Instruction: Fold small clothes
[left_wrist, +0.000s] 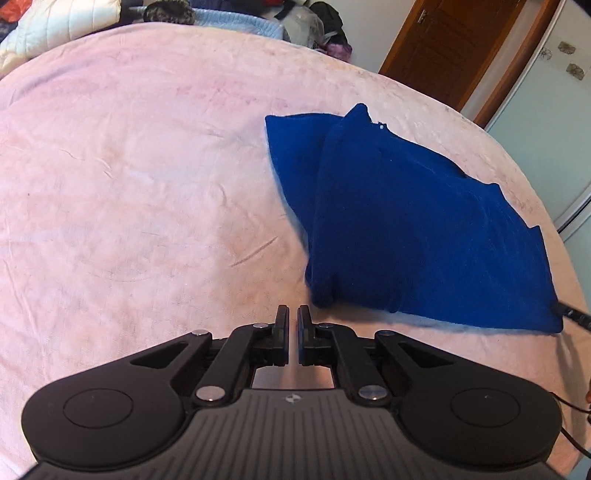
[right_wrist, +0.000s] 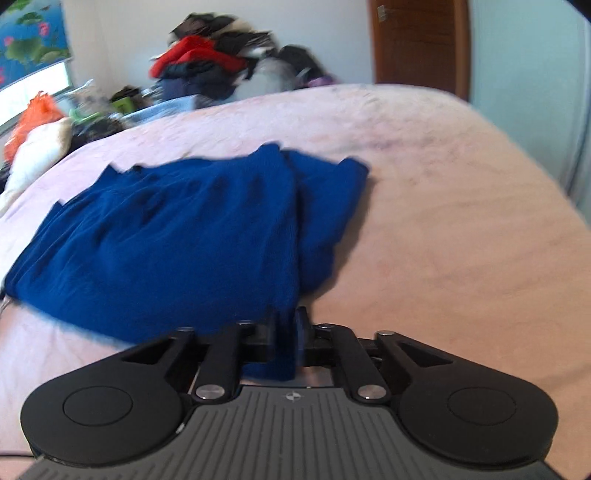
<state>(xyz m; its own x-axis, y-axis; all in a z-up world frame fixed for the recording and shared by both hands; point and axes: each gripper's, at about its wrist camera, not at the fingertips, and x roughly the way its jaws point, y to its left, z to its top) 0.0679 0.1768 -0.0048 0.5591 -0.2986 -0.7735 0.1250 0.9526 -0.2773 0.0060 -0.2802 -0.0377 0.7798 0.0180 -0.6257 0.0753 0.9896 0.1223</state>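
Right gripper (right_wrist: 287, 325), lower centre of its view: jaws pinched on the near corner of the blue garment (right_wrist: 177, 240). Cloth runs from there to the upper left. Left gripper (left_wrist: 293, 314) closed on nothing; garment's near corner just up-right of its tips on the pink bedspread (left_wrist: 129, 166). Right hand has hold; left must regrasp, I judge.
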